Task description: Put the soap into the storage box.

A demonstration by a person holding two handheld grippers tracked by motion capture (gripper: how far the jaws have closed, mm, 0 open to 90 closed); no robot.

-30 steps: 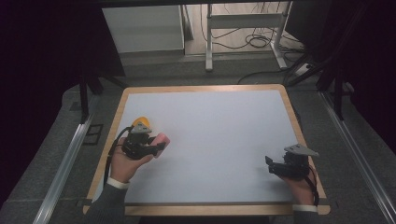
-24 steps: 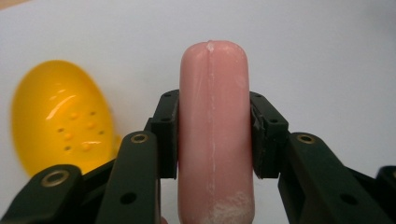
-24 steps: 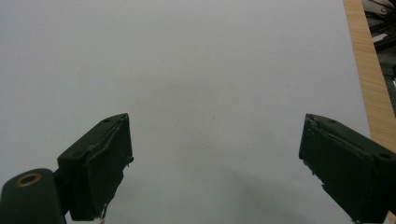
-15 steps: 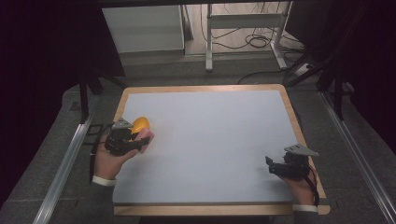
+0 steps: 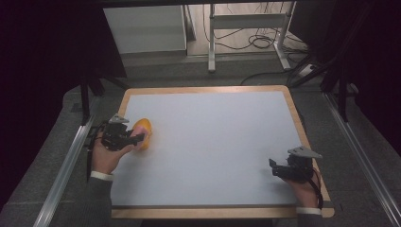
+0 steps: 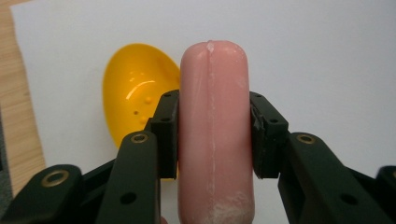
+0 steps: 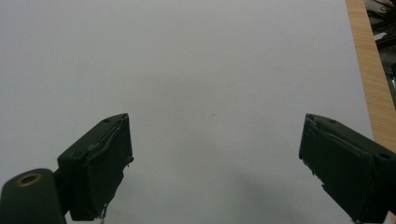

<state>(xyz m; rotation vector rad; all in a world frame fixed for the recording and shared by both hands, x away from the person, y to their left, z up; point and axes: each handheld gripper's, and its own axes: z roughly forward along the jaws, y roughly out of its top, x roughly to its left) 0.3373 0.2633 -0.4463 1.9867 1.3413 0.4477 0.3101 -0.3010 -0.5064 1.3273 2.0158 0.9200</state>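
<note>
My left gripper [image 6: 212,119] is shut on a pink sausage-shaped piece [image 6: 212,154], squeezed upright between both jaws. Just behind it a shiny yellow bowl [image 6: 135,95] lies on the white mat. In the high view the left gripper [image 5: 137,138] is at the mat's left edge, right beside the yellow bowl [image 5: 144,130]. Near the front right corner my right gripper [image 5: 275,168] rests low over the mat. Its jaws stand wide apart in the right gripper view [image 7: 215,172], and only bare mat lies between them.
The white mat [image 5: 213,137] covers a table with a wooden rim [image 5: 203,89]. Metal rails [image 5: 66,165] run along both sides. A white cabinet [image 5: 144,28], a desk frame [image 5: 246,21] and floor cables [image 5: 257,42] lie beyond the far edge.
My left gripper has carried the pink piece leftward, from right of the yellow bowl to the mat's left edge beside it. The right gripper has stayed still.
</note>
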